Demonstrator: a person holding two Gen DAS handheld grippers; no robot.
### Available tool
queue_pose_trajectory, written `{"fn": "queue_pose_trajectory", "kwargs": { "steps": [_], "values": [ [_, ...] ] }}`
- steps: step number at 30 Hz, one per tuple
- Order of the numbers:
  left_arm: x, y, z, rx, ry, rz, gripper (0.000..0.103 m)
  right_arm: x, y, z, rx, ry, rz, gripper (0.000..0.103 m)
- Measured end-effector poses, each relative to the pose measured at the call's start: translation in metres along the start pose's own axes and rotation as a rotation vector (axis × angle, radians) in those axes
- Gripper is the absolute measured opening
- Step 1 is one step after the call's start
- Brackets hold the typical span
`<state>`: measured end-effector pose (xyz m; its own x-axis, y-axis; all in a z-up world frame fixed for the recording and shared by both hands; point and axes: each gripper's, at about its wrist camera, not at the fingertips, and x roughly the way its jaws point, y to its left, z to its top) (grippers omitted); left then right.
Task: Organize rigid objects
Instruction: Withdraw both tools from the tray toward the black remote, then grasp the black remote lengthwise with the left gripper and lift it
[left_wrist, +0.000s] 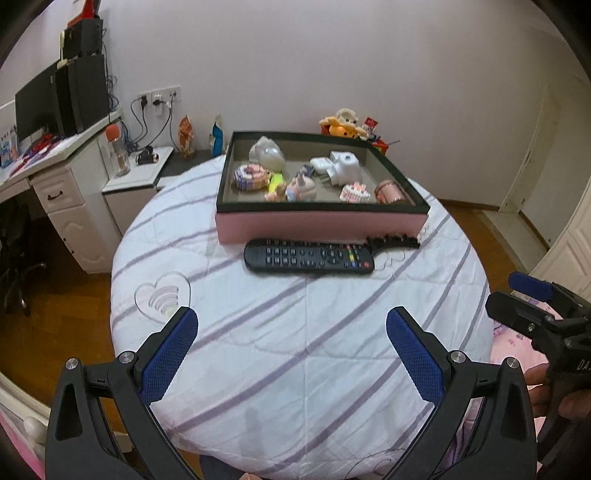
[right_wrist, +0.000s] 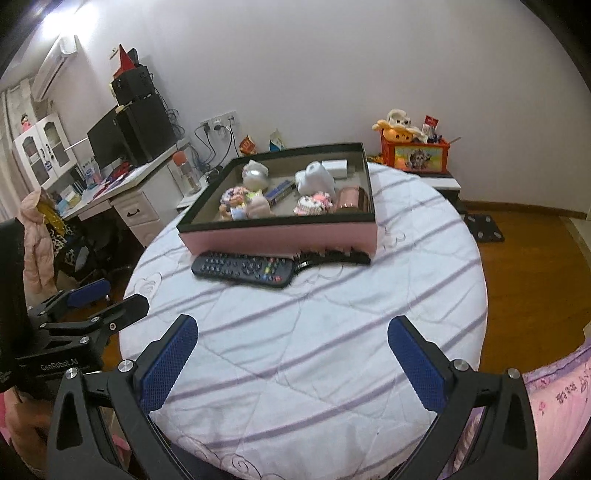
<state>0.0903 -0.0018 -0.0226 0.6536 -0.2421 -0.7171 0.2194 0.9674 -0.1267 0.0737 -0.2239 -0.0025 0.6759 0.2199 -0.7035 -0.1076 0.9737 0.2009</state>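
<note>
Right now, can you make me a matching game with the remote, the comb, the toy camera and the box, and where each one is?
Things:
1. remote control
2. black comb
3. white toy camera
4. pink box

Places:
A. inside the box
B. on the striped quilt, holding the toys
C. in front of the box, toward the left
D. against the box's front wall, toward the right

Pairs: 1-C, 2-D, 3-A, 4-B

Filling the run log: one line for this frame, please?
left tongs: open, empty | right tongs: open, empty | remote and comb: on quilt in front of pink box | box: holds small items
</note>
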Motion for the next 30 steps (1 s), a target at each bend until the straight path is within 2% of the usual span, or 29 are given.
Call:
{"fn": "queue_pose_trajectory", "kwargs": {
  "steps": [15, 30],
  "values": [
    [0.025, 0.008, -0.006, -0.035, 0.055, -0.010, 0.103, 0.020, -0.014, 0.001, 0.011, 0.051, -0.024, 0.103],
    [0.094, 0.021, 0.022, -0.029, 0.107, -0.027, 0.103, 0.053, -0.029, 0.015, 0.016, 0.109, -0.057, 0.103]
  ]
}}
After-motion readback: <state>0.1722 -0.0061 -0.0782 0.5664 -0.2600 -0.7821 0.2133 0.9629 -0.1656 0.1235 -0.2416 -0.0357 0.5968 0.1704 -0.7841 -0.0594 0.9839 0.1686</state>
